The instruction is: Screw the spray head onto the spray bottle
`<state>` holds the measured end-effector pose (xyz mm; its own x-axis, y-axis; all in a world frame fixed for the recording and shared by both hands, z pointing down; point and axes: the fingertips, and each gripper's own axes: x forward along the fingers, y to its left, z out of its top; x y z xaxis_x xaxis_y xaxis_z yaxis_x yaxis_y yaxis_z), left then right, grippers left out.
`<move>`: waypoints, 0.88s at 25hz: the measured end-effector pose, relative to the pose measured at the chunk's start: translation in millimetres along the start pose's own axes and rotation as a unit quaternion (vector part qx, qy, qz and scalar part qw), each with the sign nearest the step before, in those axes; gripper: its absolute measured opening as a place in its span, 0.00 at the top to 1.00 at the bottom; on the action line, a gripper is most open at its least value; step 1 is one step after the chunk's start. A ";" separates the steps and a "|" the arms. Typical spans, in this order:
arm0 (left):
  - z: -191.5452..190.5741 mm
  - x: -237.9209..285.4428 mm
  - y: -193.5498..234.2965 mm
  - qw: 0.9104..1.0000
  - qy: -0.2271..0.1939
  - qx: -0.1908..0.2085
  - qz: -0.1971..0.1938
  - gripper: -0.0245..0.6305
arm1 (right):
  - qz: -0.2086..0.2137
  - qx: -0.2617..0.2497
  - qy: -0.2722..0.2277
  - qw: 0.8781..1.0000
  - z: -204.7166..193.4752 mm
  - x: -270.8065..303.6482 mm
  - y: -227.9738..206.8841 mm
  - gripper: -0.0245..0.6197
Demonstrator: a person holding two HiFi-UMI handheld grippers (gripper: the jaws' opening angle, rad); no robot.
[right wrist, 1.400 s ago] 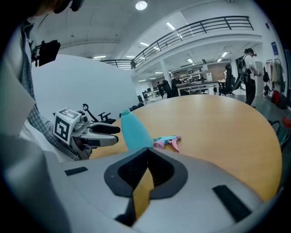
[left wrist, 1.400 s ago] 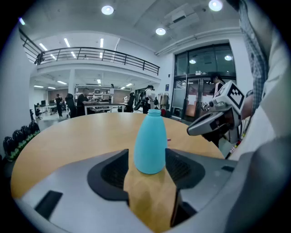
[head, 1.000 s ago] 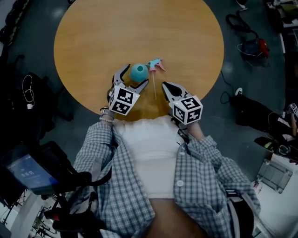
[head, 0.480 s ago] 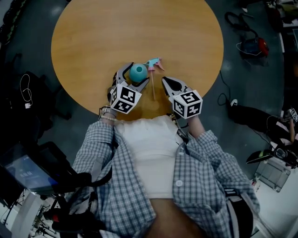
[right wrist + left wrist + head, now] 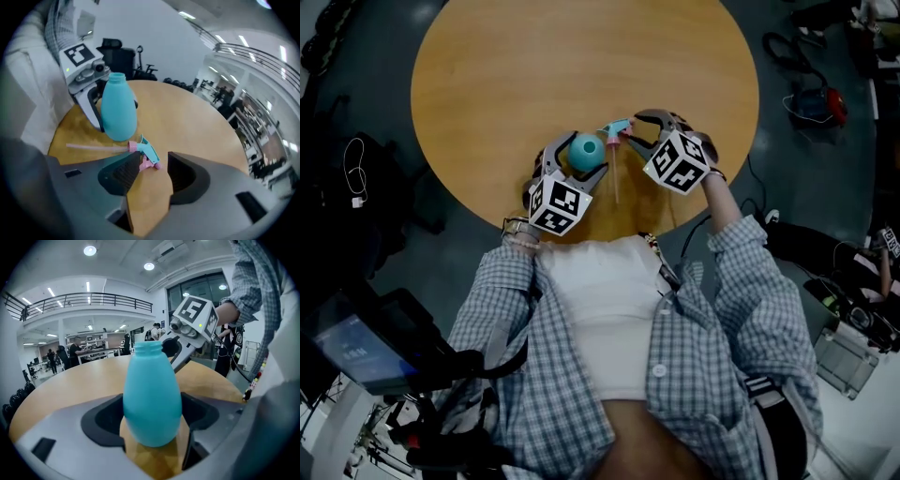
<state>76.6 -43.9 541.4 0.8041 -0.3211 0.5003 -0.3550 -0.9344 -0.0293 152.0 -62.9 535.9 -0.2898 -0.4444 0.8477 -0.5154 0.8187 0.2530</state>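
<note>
A teal spray bottle (image 5: 584, 148) without its cap stands upright on the round wooden table (image 5: 581, 56). My left gripper (image 5: 578, 157) is shut on its body, and both pads touch the bottle (image 5: 152, 394) in the left gripper view. The teal and pink spray head (image 5: 614, 131) lies on the table just right of the bottle, its clear tube (image 5: 616, 178) running toward me. My right gripper (image 5: 633, 131) points left at the spray head (image 5: 145, 152). Its jaws are opening, and the head lies at their tips without either pad pressing on it.
The near table edge runs just under the left gripper's marker cube (image 5: 556, 206). Dark bags and cables (image 5: 811, 94) lie on the floor to the right. A lit screen (image 5: 347, 347) stands at lower left.
My right gripper has moved from the near table edge forward and left up to the spray head, and its jaws have parted. The left gripper and bottle have hardly moved.
</note>
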 end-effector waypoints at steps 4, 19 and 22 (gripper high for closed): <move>0.0 0.1 -0.5 1.000 -0.001 -0.004 0.001 0.36 | 0.078 -0.134 0.060 0.986 -3.5 18.7 6.8 0.67; -0.6 0.3 -3.8 1.000 -0.005 -0.017 -0.002 0.36 | 0.272 -0.165 0.157 0.935 -13.4 47.3 22.4 0.64; -1.1 1.5 -4.2 1.000 -0.007 -0.024 -0.003 0.36 | 0.238 -0.138 0.135 0.952 -8.9 45.3 16.6 0.71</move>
<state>78.7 -40.2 543.2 0.8126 -0.3182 0.4883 -0.3723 -0.9280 0.0150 137.5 -66.2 582.7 -0.2005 0.0804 0.9764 -0.1347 0.9849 -0.1087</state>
